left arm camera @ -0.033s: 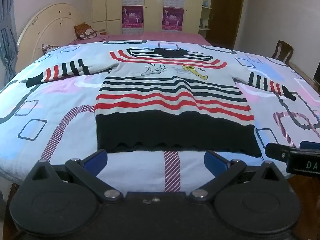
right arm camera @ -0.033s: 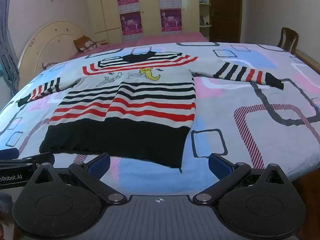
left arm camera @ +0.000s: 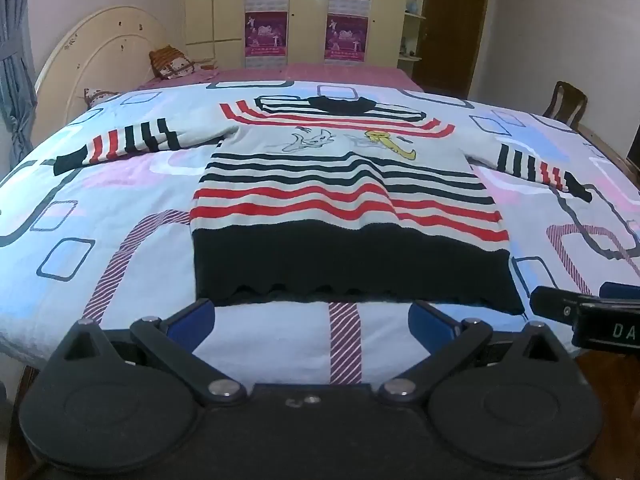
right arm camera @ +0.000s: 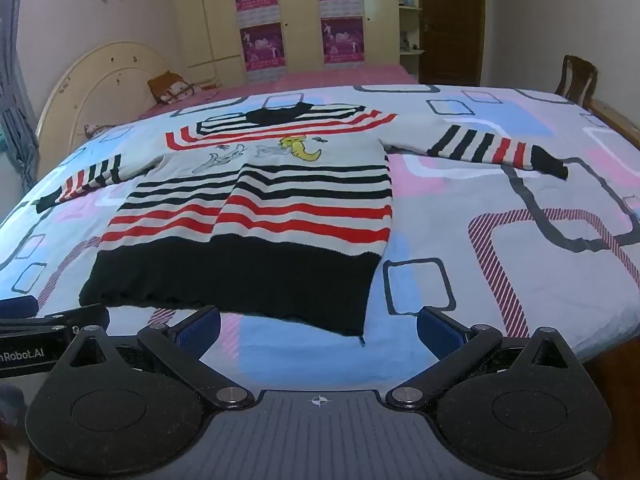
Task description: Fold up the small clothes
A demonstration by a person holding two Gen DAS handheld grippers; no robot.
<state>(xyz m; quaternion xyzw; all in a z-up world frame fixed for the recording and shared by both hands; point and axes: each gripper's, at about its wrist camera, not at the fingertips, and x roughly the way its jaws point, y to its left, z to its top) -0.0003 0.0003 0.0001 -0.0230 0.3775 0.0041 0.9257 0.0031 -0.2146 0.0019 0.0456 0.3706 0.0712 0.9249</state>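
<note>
We have not begun folding: the striped sweater (left arm camera: 344, 200) lies flat mid-frame on the bed (left arm camera: 100, 248), both left gripper (left arm camera: 312, 316) and right gripper (right arm camera: 318, 326) jaws apart and empty, so next we reach for a sleeve.

The room was a bedroom with pale pinkish walls (left arm camera: 560, 40). A wide bed (left arm camera: 120, 184) carried a light blue cover printed with rounded rectangles, and a cream arched headboard (left arm camera: 108, 56) stood at its left end beside a grey-blue curtain (left arm camera: 12, 60). Yellow wardrobes (left arm camera: 304, 12) along the far wall bore four purple posters (left arm camera: 266, 34). A dark wooden door (left arm camera: 456, 24) stood to their right, and a wooden chair (left arm camera: 564, 104) near the bed's right side.
</note>
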